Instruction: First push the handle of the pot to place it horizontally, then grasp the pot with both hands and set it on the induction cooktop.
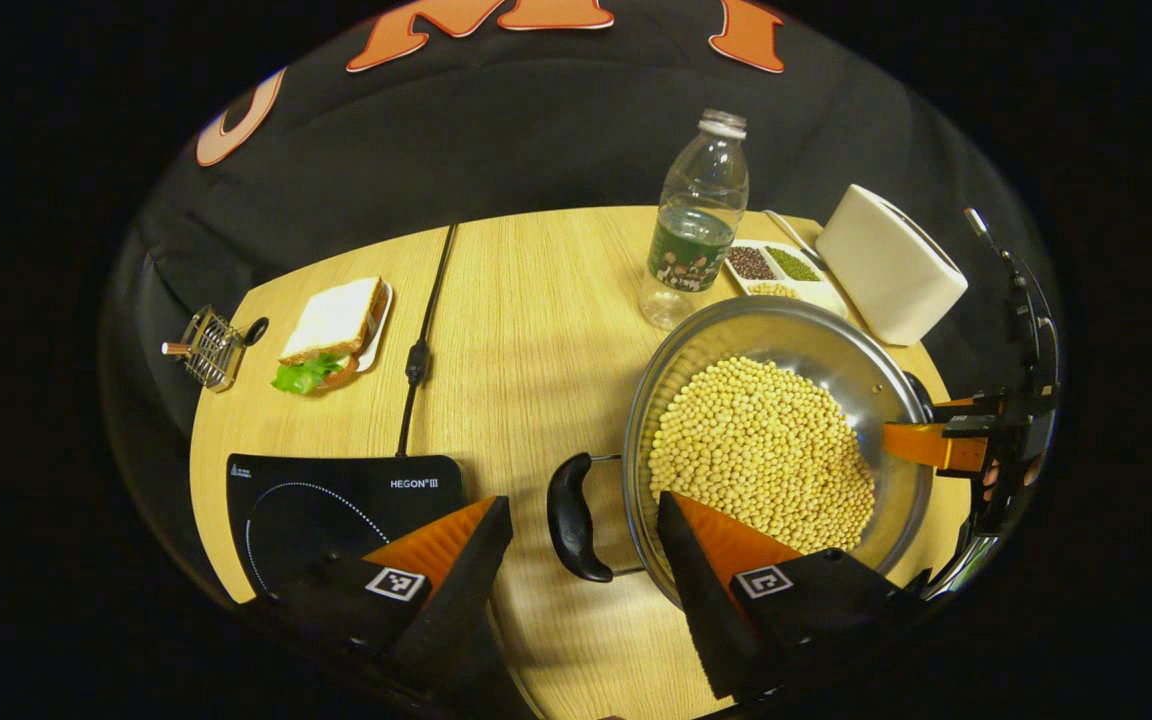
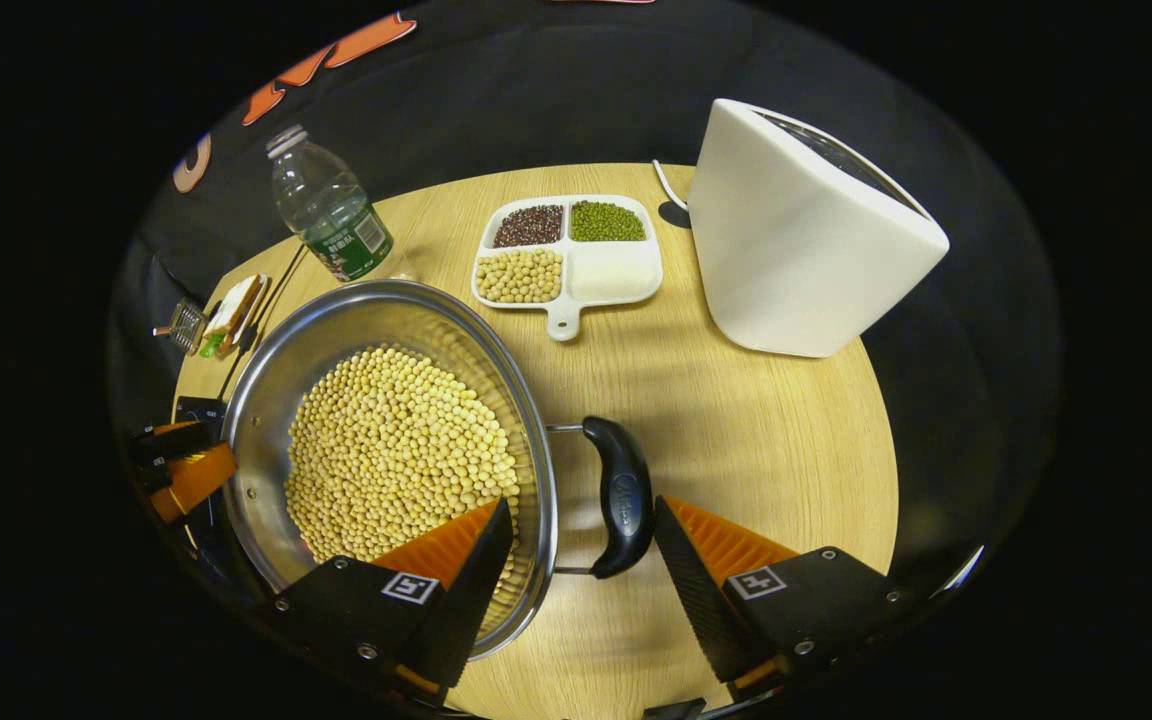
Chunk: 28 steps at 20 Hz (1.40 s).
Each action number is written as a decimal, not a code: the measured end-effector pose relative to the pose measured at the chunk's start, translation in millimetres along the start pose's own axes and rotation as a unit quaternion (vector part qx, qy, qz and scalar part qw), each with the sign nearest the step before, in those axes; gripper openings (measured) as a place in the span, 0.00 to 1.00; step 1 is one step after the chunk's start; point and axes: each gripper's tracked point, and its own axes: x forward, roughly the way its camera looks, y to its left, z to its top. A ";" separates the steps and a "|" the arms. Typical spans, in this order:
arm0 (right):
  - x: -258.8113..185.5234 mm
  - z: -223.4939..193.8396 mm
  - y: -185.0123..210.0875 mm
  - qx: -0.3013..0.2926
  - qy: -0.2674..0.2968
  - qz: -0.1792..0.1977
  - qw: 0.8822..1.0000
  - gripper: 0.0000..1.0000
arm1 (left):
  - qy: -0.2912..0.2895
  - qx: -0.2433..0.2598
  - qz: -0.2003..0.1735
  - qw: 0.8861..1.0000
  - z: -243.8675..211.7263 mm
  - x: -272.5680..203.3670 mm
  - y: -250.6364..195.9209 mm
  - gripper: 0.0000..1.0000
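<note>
A steel pot (image 1: 866,385) full of soybeans stands on the round wooden table, to the right of the black induction cooktop (image 1: 336,500). My left gripper (image 1: 581,540) is open and straddles the pot's left black handle (image 1: 574,515): one finger is outside the handle, the other over the beans. In the right gripper view the pot (image 2: 336,320) is at the left. My right gripper (image 2: 584,530) is open astride the other black handle (image 2: 621,495) and the rim. Each gripper also appears from across the pot: the right gripper (image 1: 946,440), the left gripper (image 2: 186,465).
A water bottle (image 1: 698,225), a divided dish of beans (image 2: 566,250) and a white appliance (image 2: 796,240) stand behind the pot. A sandwich on a plate (image 1: 331,330), a small wire rack (image 1: 208,345) and the cooktop's cable (image 1: 421,350) lie at the left.
</note>
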 end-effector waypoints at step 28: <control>0.0 6.4 6.6 0.024 0.003 0.004 1.000 0.55 | 0.009 0.005 0.028 1.000 -2.2 31.5 -7.0 0.73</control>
